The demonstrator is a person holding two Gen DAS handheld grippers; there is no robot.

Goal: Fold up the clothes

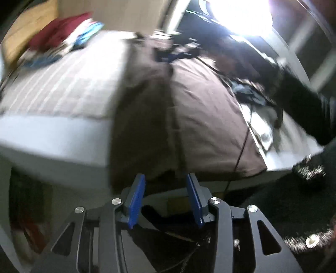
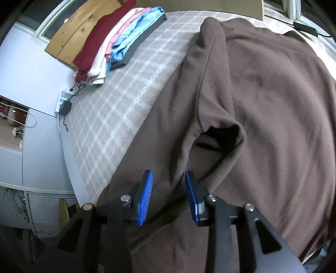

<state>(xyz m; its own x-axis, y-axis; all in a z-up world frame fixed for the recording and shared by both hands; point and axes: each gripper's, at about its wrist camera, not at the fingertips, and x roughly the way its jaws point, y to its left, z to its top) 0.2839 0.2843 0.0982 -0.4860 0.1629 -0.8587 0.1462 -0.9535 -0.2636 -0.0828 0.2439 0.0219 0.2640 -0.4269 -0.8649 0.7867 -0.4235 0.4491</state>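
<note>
**Blurred, glaring left view; sharp, even right view**

The left wrist view is smeared by motion blur, and a blown-out white window glare (image 1: 241, 19) above the spread brown fleece garment (image 1: 189, 109) washes out detail nearby. The right wrist view is sharp and softly lit, the same brown fleece garment (image 2: 262, 94) holding a dark shadowed fold. Both views curve and darken towards the edges.

Left gripper (image 1: 166, 178) and right gripper (image 2: 169, 175): black linkage arms joined by round silver screws. Each finger carries a ribbed blue pad (image 2: 145, 199). A dark sleeve (image 1: 302, 111) appears at right.
</note>
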